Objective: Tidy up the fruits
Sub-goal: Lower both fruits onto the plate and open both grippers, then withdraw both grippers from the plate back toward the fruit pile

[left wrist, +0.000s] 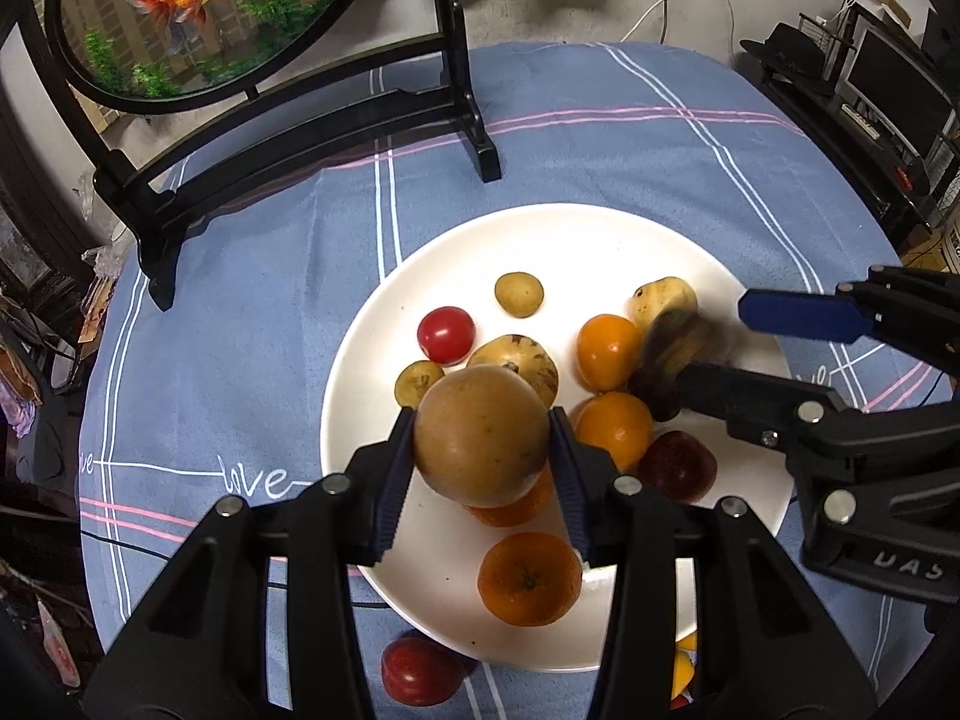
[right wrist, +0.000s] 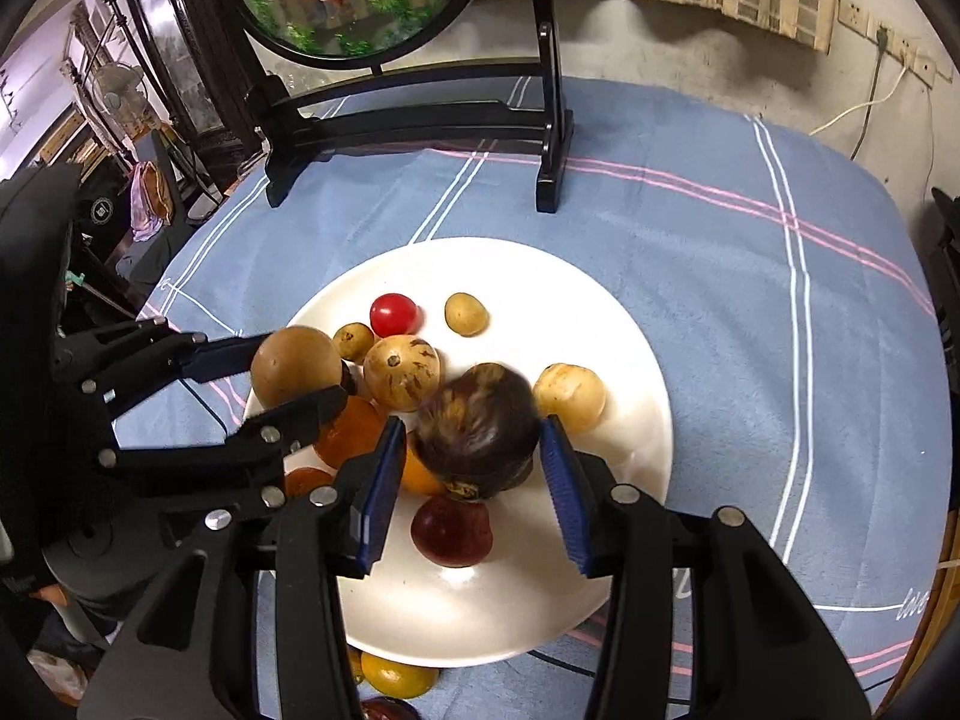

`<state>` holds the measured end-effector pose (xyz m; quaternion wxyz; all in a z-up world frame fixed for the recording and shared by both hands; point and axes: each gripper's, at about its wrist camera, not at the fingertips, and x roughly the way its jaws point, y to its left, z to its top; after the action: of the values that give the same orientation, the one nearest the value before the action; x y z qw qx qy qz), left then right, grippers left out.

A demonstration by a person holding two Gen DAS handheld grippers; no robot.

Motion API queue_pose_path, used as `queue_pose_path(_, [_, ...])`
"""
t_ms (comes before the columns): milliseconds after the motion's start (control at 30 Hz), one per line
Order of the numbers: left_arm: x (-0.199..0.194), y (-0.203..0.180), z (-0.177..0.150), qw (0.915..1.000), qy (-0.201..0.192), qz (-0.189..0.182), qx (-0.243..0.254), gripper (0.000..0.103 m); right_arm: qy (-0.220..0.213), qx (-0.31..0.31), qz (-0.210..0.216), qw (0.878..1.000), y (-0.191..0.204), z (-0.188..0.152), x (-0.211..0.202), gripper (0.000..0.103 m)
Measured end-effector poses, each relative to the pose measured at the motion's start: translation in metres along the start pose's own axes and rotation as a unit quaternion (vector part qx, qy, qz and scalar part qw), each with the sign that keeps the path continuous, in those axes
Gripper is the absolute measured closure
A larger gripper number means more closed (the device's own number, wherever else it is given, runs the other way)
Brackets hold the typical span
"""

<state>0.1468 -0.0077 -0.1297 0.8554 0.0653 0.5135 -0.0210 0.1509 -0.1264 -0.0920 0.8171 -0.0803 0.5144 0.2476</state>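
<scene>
The left hand-held gripper clamps a smooth, firm tan fruit at its widest middle above the white plate, while the right hand-held gripper stands apart around a dark fruit

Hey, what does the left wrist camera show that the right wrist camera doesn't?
Only the left wrist view shows a red fruit lying on the cloth just off the plate's near edge, and dark shelving at the right.

Only the right wrist view shows a standing fan at the left and wall sockets.

Both show the white plate of fruit, the goldfish screen, the left claw shut on a tan round fruit, and the right claw open around a dark brown fruit.
</scene>
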Motion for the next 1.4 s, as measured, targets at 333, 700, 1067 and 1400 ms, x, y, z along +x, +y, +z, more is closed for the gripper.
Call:
queue_pose_path(333, [-0.013,0.017,0.002,0.9996,-0.016,-0.004,-0.023,0.043,-0.042,0.017,-0.015,0.999,-0.013,0.002,-0.036,0.038])
queue_pose_path(700, [-0.075,0.051,-0.011,0.9956,-0.064,-0.006,-0.068,0.038,-0.088,0.014,-0.03,0.996,-0.015,-0.037,-0.113,0.038])
queue_pose_path(1067, [-0.103,0.047,-0.086,0.9963,-0.054,-0.014,-0.065,0.036,-0.01,-0.013,-0.016,1.0,0.003,-0.144,-0.095,0.037])
queue_pose_path(1400, [-0.079,0.021,-0.158,0.9965,0.02,-0.052,-0.063,0.036,0.069,-0.043,-0.031,0.996,0.008,-0.19,-0.039,0.038])
